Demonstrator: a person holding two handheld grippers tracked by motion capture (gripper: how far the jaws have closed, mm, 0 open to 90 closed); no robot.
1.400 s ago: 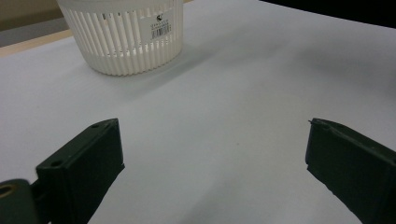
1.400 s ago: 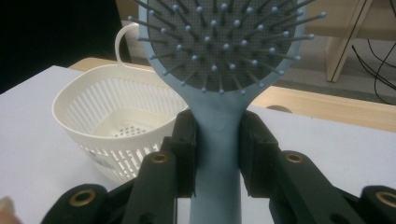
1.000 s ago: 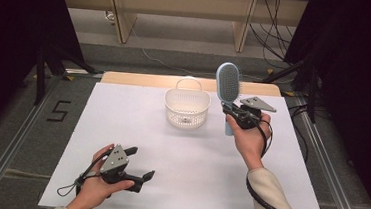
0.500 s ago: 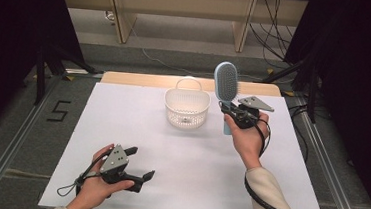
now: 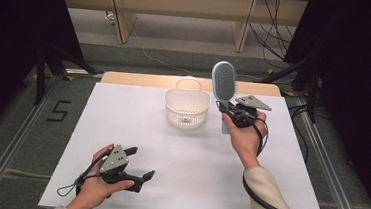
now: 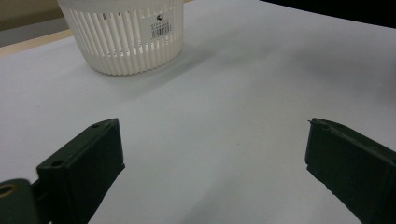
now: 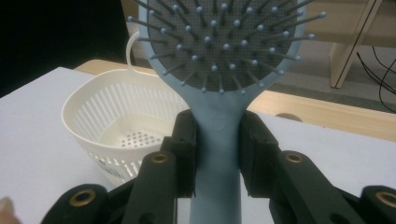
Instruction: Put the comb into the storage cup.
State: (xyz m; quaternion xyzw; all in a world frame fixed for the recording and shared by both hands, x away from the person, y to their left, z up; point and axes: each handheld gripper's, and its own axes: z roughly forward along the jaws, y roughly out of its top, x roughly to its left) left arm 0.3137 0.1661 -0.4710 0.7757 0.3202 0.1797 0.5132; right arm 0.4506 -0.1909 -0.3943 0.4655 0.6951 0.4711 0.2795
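The right gripper has its jaws clamped on the handle of a light blue hairbrush, one pad on each side of the stem just below the head; in the right gripper view the pads press flat against the handle, and the brush stands upright with its bristles facing the camera. The right hand is raised above the table, forearm coming in from the lower right, wrist bent so that the jaws point up and away from the person; the brush head rises above the gripper, and the lower end of the handle hangs down past the hand. The brush is held in the air just to the right of a white slatted basket, apart from it; the basket stands on the far middle of the table.

The left gripper has its jaws spread wide with nothing between them; in the left gripper view bare table shows between the two black jaws, and the basket stands well beyond them. The left hand rests low at the near left of the table, gripper lying level, jaws pointing right and a little away.
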